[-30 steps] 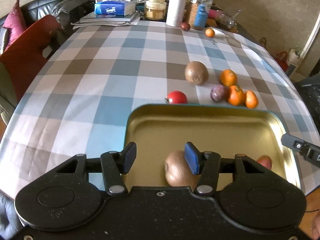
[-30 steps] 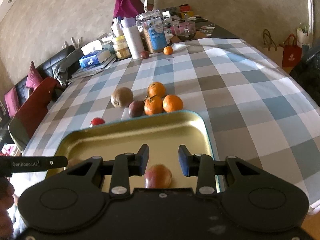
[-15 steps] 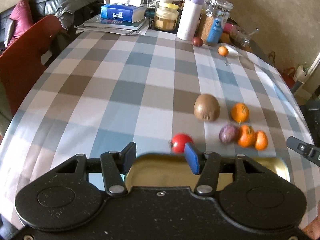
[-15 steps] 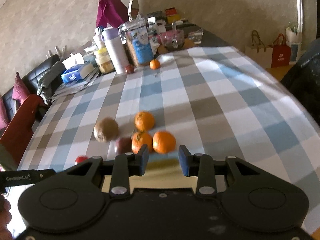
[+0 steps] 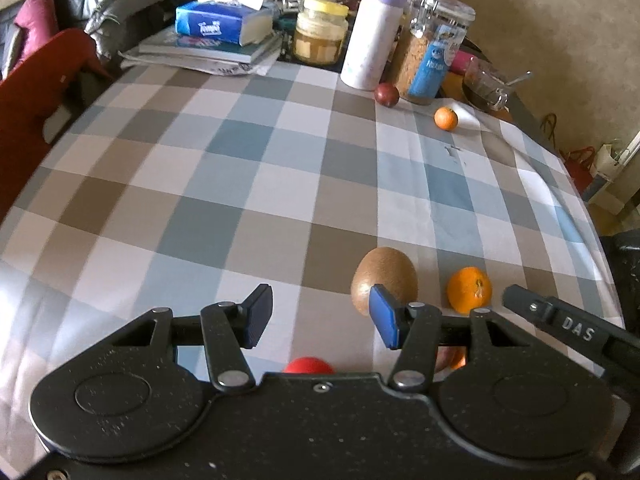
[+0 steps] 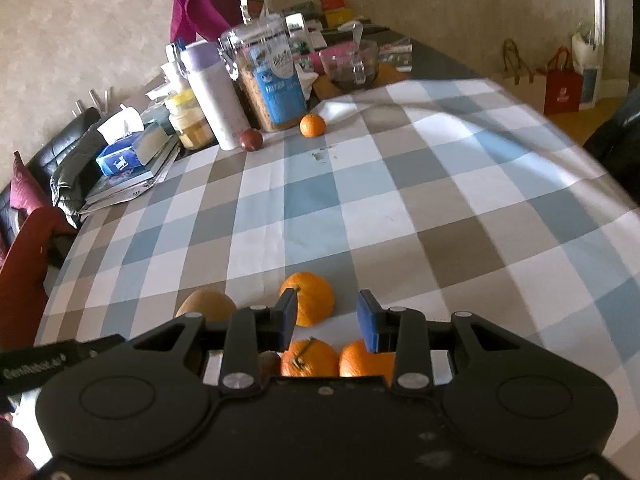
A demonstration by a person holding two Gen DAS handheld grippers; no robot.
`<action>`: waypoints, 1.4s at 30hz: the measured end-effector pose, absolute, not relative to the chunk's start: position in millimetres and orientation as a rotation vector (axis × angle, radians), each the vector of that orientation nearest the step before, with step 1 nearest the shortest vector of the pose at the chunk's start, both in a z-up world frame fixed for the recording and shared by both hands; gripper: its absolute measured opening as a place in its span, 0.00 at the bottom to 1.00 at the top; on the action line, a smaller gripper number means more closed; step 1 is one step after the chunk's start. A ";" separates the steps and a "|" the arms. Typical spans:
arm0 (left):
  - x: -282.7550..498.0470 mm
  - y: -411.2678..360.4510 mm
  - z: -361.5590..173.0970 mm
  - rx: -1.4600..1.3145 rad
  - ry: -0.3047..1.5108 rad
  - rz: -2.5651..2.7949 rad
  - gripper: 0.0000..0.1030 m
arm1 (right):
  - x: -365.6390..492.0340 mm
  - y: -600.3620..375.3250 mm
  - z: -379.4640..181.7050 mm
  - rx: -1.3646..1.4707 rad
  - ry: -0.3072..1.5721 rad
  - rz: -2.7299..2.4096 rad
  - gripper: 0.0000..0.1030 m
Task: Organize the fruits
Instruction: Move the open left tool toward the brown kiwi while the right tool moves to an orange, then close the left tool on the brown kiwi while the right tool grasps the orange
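Checked tablecloth (image 5: 256,184) carries a fuzzy brown kiwi (image 5: 384,280) and glossy mandarins (image 6: 312,298); both fingers gape empty.

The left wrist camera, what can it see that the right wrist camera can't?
Only the left wrist view shows the red tomato peeking above the left gripper. Only the right wrist view shows two oranges side by side just under the right gripper, plus the paper shopping bags on the floor. Both show the kiwi, the orange beside it, and the far small orange and dark plum by the jars.
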State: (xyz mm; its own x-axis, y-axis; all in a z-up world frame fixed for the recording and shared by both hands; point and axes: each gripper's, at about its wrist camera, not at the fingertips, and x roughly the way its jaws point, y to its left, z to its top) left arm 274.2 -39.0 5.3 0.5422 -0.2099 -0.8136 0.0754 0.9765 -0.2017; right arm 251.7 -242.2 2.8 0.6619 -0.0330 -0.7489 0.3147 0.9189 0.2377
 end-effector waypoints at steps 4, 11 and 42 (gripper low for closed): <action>280.8 -46.0 1.1 -0.153 0.974 -0.154 0.57 | 267.3 -247.6 -5.8 0.413 0.843 -0.214 0.35; 297.7 -57.7 -1.9 -0.132 0.930 -0.098 0.57 | 285.4 -249.6 -11.7 0.457 0.835 -0.215 0.35; 296.2 -98.8 -32.2 0.027 0.945 -0.256 0.68 | 281.1 -267.9 -22.0 0.514 0.801 -0.296 0.35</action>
State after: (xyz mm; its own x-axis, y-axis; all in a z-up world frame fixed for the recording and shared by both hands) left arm 296.2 -98.8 -32.2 0.5577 -0.2054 -0.8042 0.2290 0.9694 -0.0887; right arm 281.1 -267.9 -22.0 0.6644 -0.0598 -0.7450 0.4389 0.8381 0.3241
